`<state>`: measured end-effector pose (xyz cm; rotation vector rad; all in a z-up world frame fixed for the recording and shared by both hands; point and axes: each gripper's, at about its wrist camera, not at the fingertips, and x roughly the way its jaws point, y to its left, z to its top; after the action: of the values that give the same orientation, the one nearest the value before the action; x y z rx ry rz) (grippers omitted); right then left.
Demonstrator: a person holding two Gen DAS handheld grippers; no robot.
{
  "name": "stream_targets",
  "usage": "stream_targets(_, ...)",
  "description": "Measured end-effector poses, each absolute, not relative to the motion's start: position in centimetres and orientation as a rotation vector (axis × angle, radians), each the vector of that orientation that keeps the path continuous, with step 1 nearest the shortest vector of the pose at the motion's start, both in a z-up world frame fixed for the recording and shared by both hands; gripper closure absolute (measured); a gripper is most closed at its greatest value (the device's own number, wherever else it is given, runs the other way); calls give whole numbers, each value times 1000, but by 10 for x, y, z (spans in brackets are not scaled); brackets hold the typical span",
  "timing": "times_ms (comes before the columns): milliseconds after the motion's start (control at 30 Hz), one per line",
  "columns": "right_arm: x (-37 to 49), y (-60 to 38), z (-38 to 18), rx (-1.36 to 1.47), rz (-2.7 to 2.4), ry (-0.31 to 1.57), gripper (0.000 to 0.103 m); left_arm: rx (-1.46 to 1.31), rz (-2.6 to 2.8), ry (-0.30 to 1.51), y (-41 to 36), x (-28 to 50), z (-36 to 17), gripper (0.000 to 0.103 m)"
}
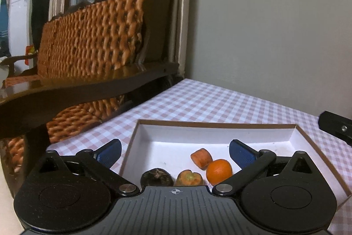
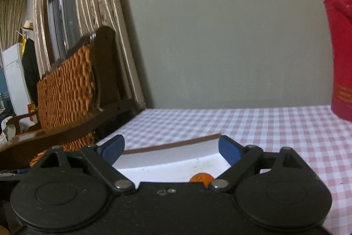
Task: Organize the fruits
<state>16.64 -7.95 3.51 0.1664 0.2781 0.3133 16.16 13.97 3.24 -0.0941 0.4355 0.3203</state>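
A shallow white box with a brown rim (image 1: 220, 124) lies on the checked tablecloth. In it sit an orange fruit (image 1: 219, 171), a cut orange piece (image 1: 201, 158), a brownish-orange fruit (image 1: 189, 177) and a dark wrinkled fruit (image 1: 156, 176). My left gripper (image 1: 175, 152) is open and empty over the box's near side, with the fruits between and below its blue fingers. My right gripper (image 2: 171, 147) is open and empty over the same box (image 2: 171, 145). One orange fruit (image 2: 201, 177) shows just above its body.
A pink-and-white checked tablecloth (image 1: 209, 102) covers the table against a grey wall. A dark wooden sofa with a woven orange cushion (image 1: 92, 36) stands at the left. A tall red flask (image 2: 340, 47) stands at the far right. The other gripper's edge (image 1: 336, 127) shows at right.
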Motion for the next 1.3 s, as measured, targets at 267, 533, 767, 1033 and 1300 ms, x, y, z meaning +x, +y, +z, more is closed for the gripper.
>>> stream_targets(267, 125, -95, 58, 193, 319, 283, 11, -70, 324, 422, 130, 110, 58, 0)
stream_targets(533, 56, -109, 82, 228, 334, 297, 6, -48, 288, 381, 116, 30, 96, 0)
stream_targets(767, -10, -116, 96, 232, 304, 310, 6, -78, 232, 382, 105, -38, 113, 0)
stream_targets(1033, -51, -117, 98, 194, 241, 356, 6, -41, 197, 379, 89, -83, 117, 0)
stream_targets(1300, -54, -125, 94, 190, 224, 357, 6, -14, 188, 386, 76, -79, 117, 0)
